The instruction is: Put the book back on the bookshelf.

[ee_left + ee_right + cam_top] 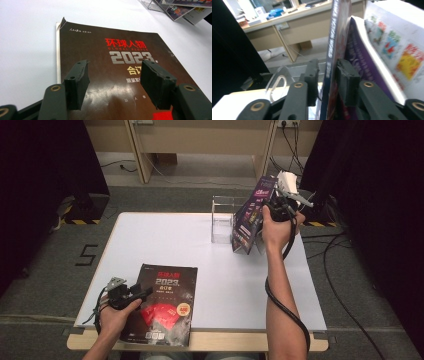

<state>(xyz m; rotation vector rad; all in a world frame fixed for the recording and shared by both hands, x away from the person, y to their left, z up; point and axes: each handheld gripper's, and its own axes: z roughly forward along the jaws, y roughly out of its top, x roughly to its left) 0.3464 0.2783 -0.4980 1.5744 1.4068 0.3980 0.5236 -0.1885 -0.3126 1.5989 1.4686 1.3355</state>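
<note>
White tabletop [210, 270]: left tongs [113, 82] gape over the dark magazine [120, 70]; right tongs [327, 80], slackened, straddle the purple magazine [334, 50].

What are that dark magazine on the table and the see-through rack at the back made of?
The dark magazine looks like paper with a glossy coated cover: light glints off it, and a corner is curled and creased. The rack seems to be clear acrylic, possibly glass: you see the table through its shiny walls, and only the edges show.

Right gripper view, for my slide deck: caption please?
Hand-held gripper jaws straddle a purple magazine's spine, slightly parted.
</note>
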